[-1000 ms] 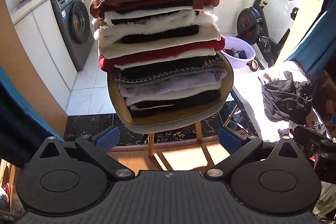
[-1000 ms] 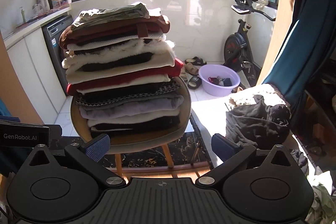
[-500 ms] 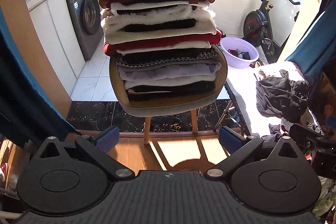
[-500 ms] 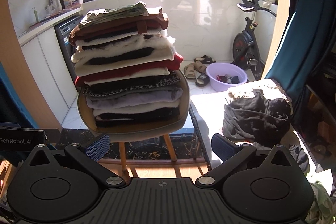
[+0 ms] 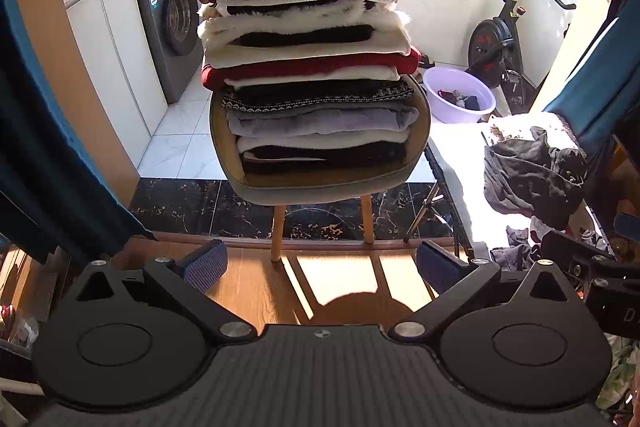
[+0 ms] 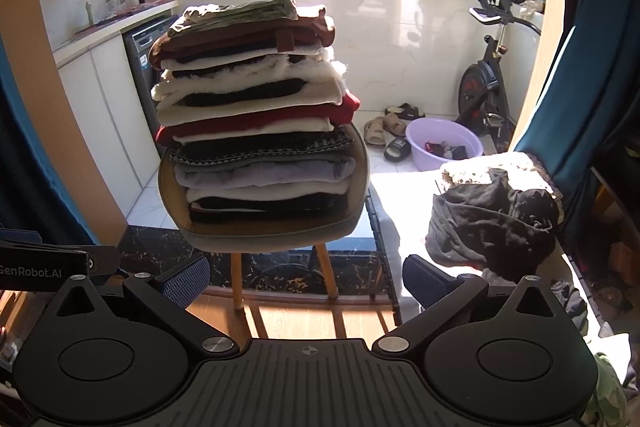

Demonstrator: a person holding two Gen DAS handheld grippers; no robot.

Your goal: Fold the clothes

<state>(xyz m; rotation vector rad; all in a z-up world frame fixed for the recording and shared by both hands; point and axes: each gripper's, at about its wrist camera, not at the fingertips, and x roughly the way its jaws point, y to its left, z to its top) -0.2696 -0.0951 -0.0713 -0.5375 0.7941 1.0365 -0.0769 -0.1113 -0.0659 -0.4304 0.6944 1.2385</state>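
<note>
Step in hand: between garments, by my judgement; both tongs are hanging in the air, facing the chair, well apart from any cloth.
Left tongs: standing wide open, holding nothing.
Right tongs: also spread wide, gripping nothing.
Folded stack: sitting tall on the chair's curved seat; flat layers of fluffy white, red knit, patterned black, soft grey, an olive piece topping it.
Unfolded garment: lying crumpled on the sunlit white surface at right; dark, thin, limp-looking.
Next move: likely calling for both tongs reaching right, pinching the dark garment's edges and spreading it flat.
</note>
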